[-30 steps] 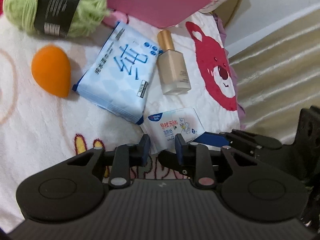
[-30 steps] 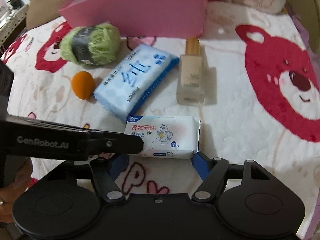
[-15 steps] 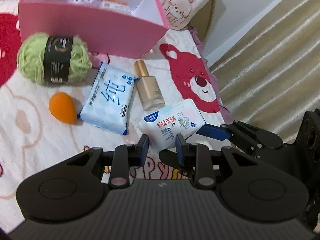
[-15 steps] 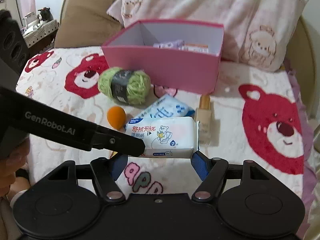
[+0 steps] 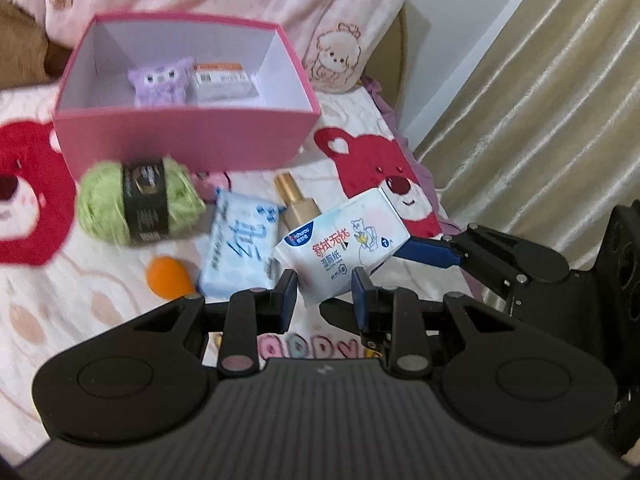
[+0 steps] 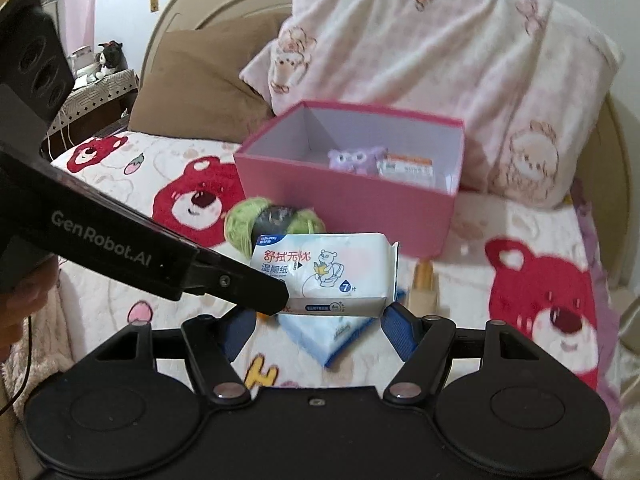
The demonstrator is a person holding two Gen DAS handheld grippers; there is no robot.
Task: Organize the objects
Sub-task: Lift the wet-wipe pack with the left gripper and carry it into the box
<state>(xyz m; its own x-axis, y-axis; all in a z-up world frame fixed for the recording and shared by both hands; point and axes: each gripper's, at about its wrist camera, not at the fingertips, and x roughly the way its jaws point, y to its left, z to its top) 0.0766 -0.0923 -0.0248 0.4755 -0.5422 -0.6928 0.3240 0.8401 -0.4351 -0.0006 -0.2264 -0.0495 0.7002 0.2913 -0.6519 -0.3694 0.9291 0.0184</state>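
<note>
Two grippers over a bed w/ a white blanket point(image 5: 52, 320) printed w/ red bears; pillows point(image 6: 420, 52) and a tan headboard at the far edge, beige curtain point(image 5: 540, 120) along the right edge. Pink box point(image 5: 188, 140) sits open near the pillows, a purple plush point(image 5: 162, 80) and small packet inside. Wet-wipes pack point(image 6: 326, 276), white w/ a cartoon bear and blue corner label, is lifted off the blanket in front of the box. Right gripper point(image 6: 316, 330) grasps it end to end; left gripper point(image 5: 325, 296) is clenched, its tips at the pack's left end. Green yarn ball point(image 5: 138, 204), orange sponge point(image 5: 170, 278), blue tissue pack point(image 5: 240, 252) and gold-capped bottle point(image 5: 296, 204) lie on the blanket near the box.
</note>
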